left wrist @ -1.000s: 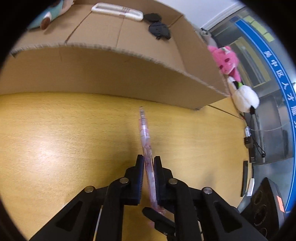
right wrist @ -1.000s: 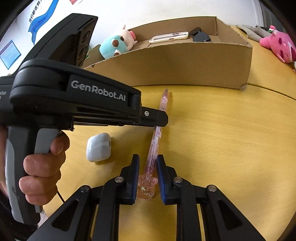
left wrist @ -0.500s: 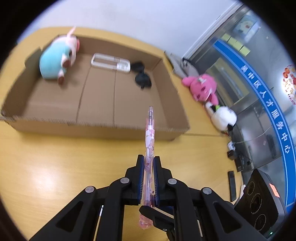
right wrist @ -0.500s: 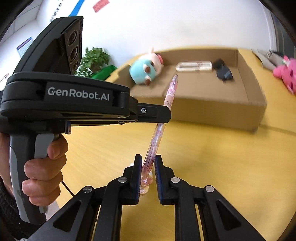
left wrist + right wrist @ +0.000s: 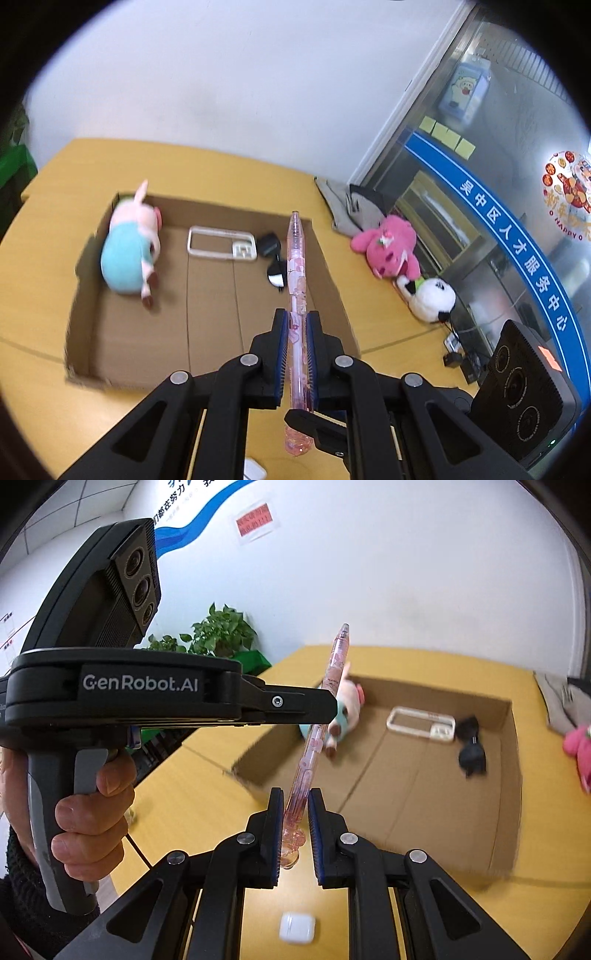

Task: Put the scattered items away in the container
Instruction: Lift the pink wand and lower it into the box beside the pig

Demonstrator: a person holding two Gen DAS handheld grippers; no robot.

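The pen (image 5: 296,280) is clamped in the left gripper (image 5: 295,332) above the box (image 5: 332,280). Its lower end is flanked by the right gripper (image 5: 295,812), whose jaws are slightly parted.

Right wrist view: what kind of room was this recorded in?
Probably an office or service-centre room, not a home. A printed wall notice and blue wall graphic hang above a potted plant, and the left wrist view shows a glass partition with a blue Chinese-lettered band.

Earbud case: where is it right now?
Right wrist view: the white earbud case sits on the yellow table, low in the frame between the right gripper's arms, outside the cardboard box.
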